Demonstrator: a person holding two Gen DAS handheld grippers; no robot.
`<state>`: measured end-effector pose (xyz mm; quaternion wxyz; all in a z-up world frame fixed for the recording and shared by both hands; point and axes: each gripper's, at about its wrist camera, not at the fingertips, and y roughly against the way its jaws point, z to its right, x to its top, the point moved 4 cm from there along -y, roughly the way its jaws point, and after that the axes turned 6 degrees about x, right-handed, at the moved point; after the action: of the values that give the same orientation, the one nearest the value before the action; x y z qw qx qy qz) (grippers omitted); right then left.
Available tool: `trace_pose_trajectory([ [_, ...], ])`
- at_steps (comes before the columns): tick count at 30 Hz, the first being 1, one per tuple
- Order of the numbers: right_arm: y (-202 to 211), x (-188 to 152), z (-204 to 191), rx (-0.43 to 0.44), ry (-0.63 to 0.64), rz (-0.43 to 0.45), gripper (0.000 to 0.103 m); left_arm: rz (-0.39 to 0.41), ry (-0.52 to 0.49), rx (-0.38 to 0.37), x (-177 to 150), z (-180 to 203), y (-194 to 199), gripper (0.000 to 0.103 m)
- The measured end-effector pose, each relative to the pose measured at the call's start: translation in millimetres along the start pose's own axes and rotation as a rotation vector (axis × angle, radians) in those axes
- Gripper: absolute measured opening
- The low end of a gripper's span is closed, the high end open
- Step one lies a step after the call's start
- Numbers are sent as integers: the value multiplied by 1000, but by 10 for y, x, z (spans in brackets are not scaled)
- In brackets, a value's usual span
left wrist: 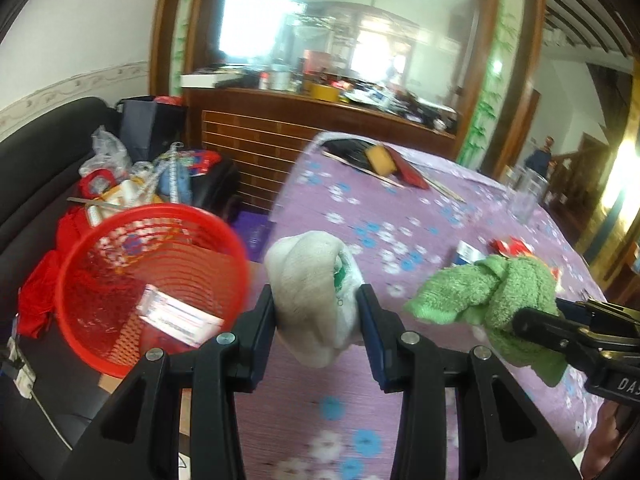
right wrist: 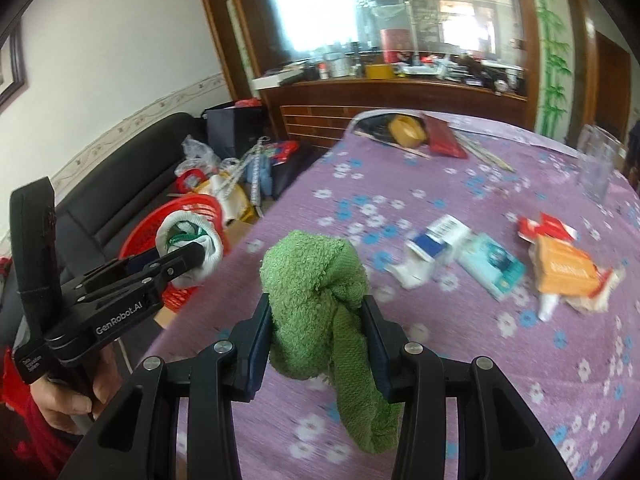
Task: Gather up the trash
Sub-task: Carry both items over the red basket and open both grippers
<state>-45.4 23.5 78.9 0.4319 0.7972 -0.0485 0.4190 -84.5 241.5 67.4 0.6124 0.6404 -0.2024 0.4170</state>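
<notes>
Looking along the left hand-held gripper (left wrist: 316,308), the left wrist view shows its jaws closed partway on a pale rolled cloth bundle (left wrist: 310,280), both pads pressing its sides, with a bit of green and white material tucked into its right side. Left of the bundle and lower stands a red mesh basket (left wrist: 100,280) holding a flat white printed packet (left wrist: 180,314); behind it a dark sofa (left wrist: 48,168) carries a heap of bags and wrappers. At right, the right hand-held gripper (left wrist: 520,320) enters from the edge, clamped on a green towel (left wrist: 504,296) above the bench (left wrist: 360,420), which has a purple flowered cover.

In the right wrist view, the right hand-held gripper (right wrist: 316,320) pinches the knotted green towel (right wrist: 316,280) between partly closed jaws, one end hanging below. At left, a hand (right wrist: 60,400) holds the left hand-held gripper (right wrist: 200,256), which grips the pale bundle (right wrist: 192,240) in front of the red basket (right wrist: 160,220). Crumpled cartons (right wrist: 472,256) lie farther right on the bench (right wrist: 280,420).
</notes>
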Motion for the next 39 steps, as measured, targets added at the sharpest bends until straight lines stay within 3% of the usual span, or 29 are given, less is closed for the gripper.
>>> trace_pose_trajectory([
  [11, -544, 488, -806, 120, 94, -29, 47, -9, 111, 134, 125, -1011, -109, 39],
  [17, -980, 760, -1205, 176, 107, -56, 47, -39, 131, 181, 127, -1365, -232, 40],
  [22, -1374, 941, -1469, 211, 112, -74, 53, -32, 162, 204, 133, -1529, -237, 63],
  [24, -1454, 968, -1483, 197, 109, -75, 54, -27, 169, 201, 136, -1553, -216, 64],
  [27, -1361, 937, -1427, 220, 103, -59, 54, -24, 165, 179, 111, -1507, -166, 64],
  [29, -1244, 880, -1326, 179, 115, -39, 55, -19, 150, 156, 100, -1400, -127, 64],
  [39, -567, 392, -443, 90, 9, -15, 60, -46, -12, 38, 0, -388, -193, 67],
])
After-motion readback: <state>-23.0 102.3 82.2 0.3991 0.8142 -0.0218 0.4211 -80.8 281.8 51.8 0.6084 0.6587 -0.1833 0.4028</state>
